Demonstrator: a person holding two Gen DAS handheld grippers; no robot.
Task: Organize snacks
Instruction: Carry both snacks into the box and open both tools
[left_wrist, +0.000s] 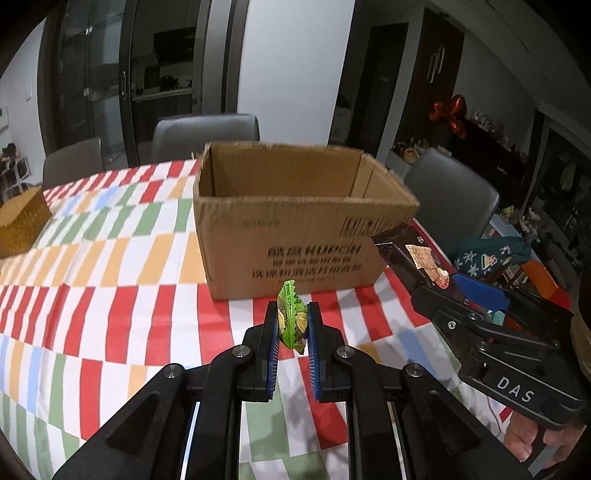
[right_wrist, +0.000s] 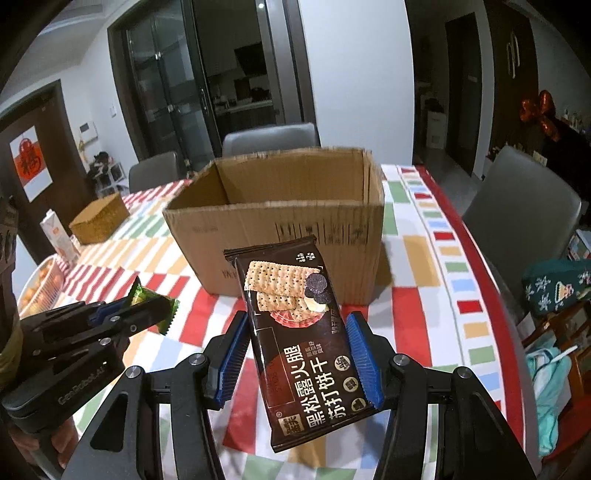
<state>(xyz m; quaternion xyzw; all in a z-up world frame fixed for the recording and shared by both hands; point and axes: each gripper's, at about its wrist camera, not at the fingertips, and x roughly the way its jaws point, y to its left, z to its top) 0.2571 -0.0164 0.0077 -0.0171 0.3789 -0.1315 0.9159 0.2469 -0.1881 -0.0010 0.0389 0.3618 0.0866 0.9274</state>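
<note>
My left gripper (left_wrist: 293, 314) is shut on a small green snack packet (left_wrist: 291, 319), held upright above the tablecloth just in front of the open cardboard box (left_wrist: 295, 236). My right gripper (right_wrist: 297, 325) is shut on a dark brown cracker packet (right_wrist: 299, 332), held above the table in front of the box (right_wrist: 280, 236). In the left wrist view the right gripper (left_wrist: 437, 280) and its cracker packet (left_wrist: 417, 258) sit beside the box's right front corner. In the right wrist view the left gripper (right_wrist: 147, 306) and the green packet (right_wrist: 164, 314) are at the left.
The table has a chequered cloth (left_wrist: 110, 258). A wicker basket (left_wrist: 20, 225) stands at the far left, with a carton (right_wrist: 59, 236) and a bowl of food (right_wrist: 37, 288) nearby. Grey chairs (left_wrist: 207, 133) surround the table. The table's right edge (right_wrist: 480, 258) drops to clutter.
</note>
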